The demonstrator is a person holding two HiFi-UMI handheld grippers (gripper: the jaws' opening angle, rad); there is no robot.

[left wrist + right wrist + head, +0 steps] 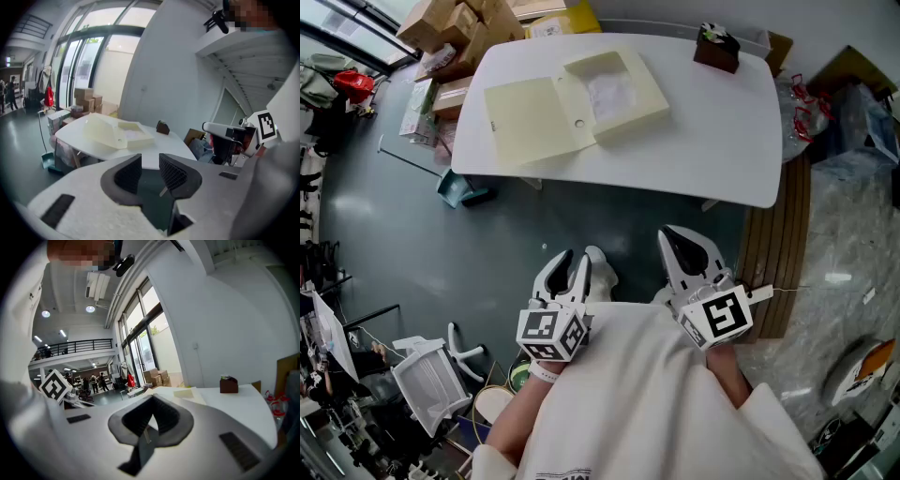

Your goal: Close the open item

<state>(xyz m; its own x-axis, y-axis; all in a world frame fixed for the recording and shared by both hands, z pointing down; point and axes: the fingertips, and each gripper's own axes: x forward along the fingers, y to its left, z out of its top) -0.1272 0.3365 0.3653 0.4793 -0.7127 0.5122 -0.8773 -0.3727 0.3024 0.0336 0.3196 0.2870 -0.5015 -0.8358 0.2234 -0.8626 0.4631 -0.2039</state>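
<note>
A cream flat box (pixel 617 92) lies open on the white table (pixel 703 141), its lid (pixel 534 122) folded out flat to the left. The box (pixel 119 133) also shows ahead in the left gripper view, and only partly behind the jaws, as the box (pixel 187 393), in the right gripper view. Both grippers hang close to my body, well short of the table. My left gripper (pixel 575 258) (pixel 150 161) is open with nothing between its pads. My right gripper (pixel 680 236) (pixel 151 405) is shut on nothing, its tips meeting.
A small dark brown box (pixel 717 47) stands at the table's far right corner. Cardboard boxes (pixel 459 28) are stacked beyond the left end. A teal dustpan (pixel 459 190) lies on the floor by the table, and a white chair (pixel 431 375) is at lower left.
</note>
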